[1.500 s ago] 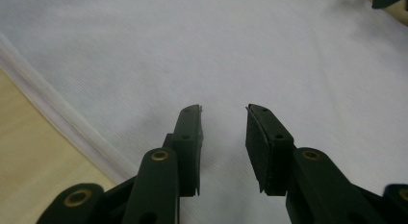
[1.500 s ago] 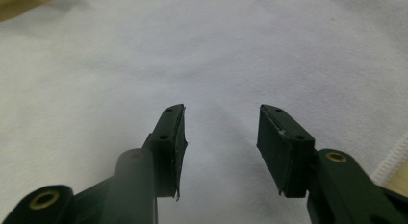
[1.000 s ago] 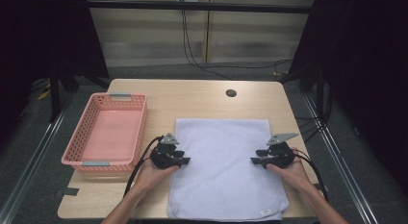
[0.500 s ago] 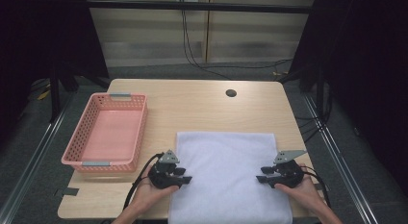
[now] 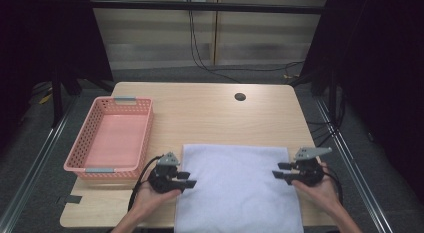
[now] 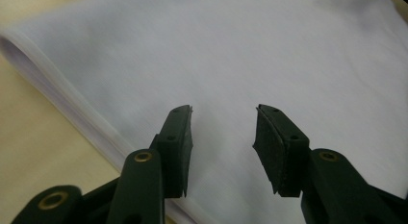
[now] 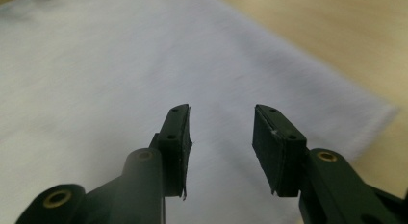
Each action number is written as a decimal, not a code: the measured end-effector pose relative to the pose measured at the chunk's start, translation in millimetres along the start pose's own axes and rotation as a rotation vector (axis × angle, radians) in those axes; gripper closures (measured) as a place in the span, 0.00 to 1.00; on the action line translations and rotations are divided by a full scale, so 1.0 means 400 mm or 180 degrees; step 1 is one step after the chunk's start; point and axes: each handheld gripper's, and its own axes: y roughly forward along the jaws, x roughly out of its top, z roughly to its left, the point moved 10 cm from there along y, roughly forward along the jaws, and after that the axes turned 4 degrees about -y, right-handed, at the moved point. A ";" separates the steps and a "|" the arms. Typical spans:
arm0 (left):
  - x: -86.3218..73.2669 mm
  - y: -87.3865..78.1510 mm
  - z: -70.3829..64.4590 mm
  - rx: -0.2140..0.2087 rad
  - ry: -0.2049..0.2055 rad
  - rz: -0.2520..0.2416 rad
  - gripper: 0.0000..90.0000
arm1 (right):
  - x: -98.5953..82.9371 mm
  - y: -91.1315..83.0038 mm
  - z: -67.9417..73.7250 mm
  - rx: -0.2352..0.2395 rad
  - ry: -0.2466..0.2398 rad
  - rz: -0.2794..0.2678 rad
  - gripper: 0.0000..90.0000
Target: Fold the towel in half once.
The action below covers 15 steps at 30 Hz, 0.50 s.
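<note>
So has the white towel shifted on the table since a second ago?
Yes. The towel has slid toward the person: its far edge now lies farther from the dark hole in the table, its near edge overhanging.

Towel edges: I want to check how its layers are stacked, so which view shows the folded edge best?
The left gripper view: the towel has its folded edge running close past the open jaws, with the layers visible. The high view shows the whole towel on the table, but no layers. The right gripper view shows a blurred corner.

White towel (image 5: 239, 185), folded, lying flat on near table edge, right of pink basket (image 5: 111, 138)
</note>
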 end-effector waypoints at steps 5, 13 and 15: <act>0.094 0.042 0.081 0.0079 -0.0091 -0.0190 0.63 | 0.042 0.037 -0.133 -0.0222 0.0135 -0.0045 0.61; 0.138 0.089 0.188 0.0389 -0.0321 -0.0246 0.59 | 0.037 0.090 -0.218 -0.0357 0.0281 0.0085 0.56; 0.143 0.086 0.203 0.0442 -0.0375 -0.0289 0.57 | 0.036 0.093 -0.218 -0.0256 0.0372 0.0029 0.56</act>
